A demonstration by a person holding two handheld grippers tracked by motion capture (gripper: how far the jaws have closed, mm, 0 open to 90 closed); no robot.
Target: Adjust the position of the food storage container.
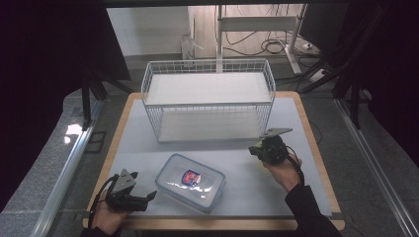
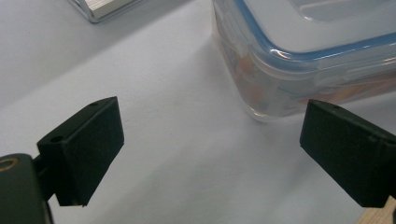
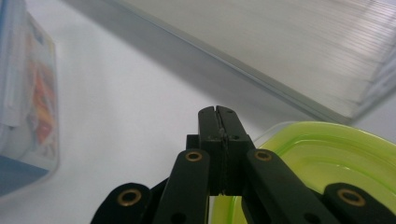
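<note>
A clear plastic box (image 1: 190, 181) with a blue-rimmed lid and a red label lies at the front middle of the table. My left gripper (image 1: 149, 197) rests at the front left, pointing at the box. In the left gripper view its jaws (image 2: 210, 149) stand wide open, and the box's corner (image 2: 308, 51) is just ahead of them, untouched. My right gripper (image 1: 257, 148) is at the right, in front of the wire rack. Its jaws (image 3: 218, 112) are shut, pad against pad. A yellow-green container (image 3: 336, 158) lies directly under and beside them, with a sliver showing in the high view (image 1: 257, 152). Whether the pads pinch its rim is hidden.
A white two-level wire rack (image 1: 207, 98) stands at the back middle of the table; its lower board (image 3: 280, 51) is close ahead of the right gripper. The grey mat (image 1: 296, 118) covers the wooden table top. Cables and a stand lie on the floor behind.
</note>
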